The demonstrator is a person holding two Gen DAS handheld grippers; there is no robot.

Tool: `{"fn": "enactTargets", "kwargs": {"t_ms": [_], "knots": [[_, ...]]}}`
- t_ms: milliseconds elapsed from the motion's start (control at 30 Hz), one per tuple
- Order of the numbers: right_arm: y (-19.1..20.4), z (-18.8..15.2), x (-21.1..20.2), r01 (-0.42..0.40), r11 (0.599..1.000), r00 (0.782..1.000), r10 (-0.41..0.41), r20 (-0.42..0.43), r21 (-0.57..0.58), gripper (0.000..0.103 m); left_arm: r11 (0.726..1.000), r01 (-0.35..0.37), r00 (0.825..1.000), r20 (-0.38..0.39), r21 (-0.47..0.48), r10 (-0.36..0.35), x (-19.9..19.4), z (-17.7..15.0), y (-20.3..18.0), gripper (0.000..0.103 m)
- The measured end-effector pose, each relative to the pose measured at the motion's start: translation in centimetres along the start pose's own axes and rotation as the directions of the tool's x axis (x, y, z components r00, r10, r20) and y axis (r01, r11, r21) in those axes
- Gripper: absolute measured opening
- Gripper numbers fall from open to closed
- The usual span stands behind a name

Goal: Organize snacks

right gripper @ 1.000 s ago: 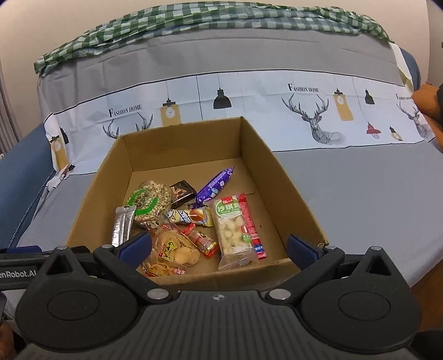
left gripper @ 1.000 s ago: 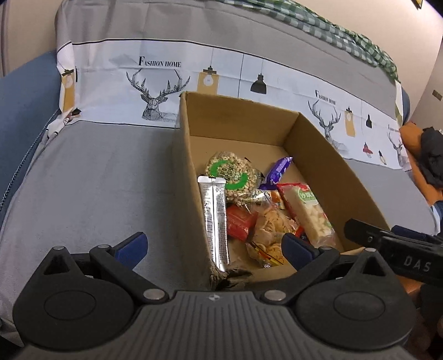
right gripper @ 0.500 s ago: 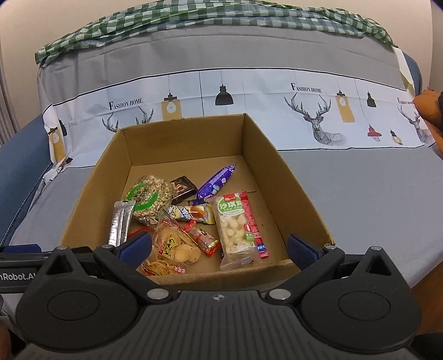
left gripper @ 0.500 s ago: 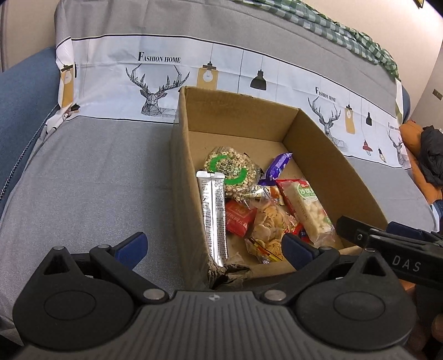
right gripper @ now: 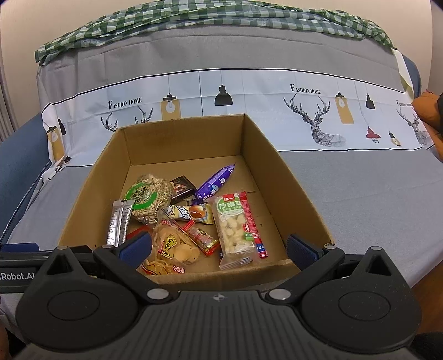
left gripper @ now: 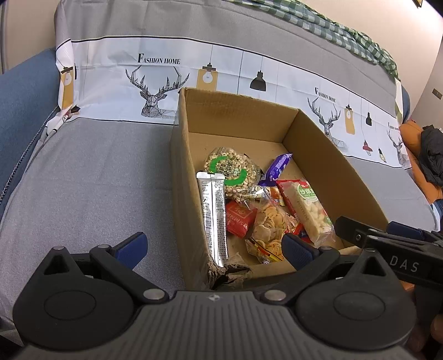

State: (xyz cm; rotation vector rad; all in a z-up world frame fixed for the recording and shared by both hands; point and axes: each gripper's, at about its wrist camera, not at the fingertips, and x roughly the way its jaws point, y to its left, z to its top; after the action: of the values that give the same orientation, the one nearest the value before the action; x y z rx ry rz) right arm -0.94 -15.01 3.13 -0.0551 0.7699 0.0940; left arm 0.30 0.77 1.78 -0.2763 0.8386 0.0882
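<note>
Your right gripper [right gripper: 218,246] and left gripper [left gripper: 213,245] both hang wide open and empty at the cardboard box's [right gripper: 299,191] near edge, the pale puffed-snack packet [right gripper: 235,227] lying lengthwise straight ahead of your right, which looks nearer to it.

Black grippers [left gripper: 213,247], seemingly blue-padded fingertips [left gripper: 132,245]

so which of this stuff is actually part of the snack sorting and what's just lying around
Part of the job:
- cardboard box
- silver stick pack
- round cereal puck
- purple wrapper
- green-label puffs pack
- chips bag

Just lying about:
- checked cloth
- deer-print cover
- dark clothing
</note>
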Motion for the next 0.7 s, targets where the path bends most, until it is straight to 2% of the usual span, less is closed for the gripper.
{"fn": "enactTargets", "kwargs": {"t_ms": [700], "knots": [[-0.07,0.10,-0.10,0.003,1.000,1.000,-0.003,0.009,0.007,0.102,1.000,0.011,1.000,0.010,0.012,-0.011,-0.14,-0.14,-0.14,0.103]]}}
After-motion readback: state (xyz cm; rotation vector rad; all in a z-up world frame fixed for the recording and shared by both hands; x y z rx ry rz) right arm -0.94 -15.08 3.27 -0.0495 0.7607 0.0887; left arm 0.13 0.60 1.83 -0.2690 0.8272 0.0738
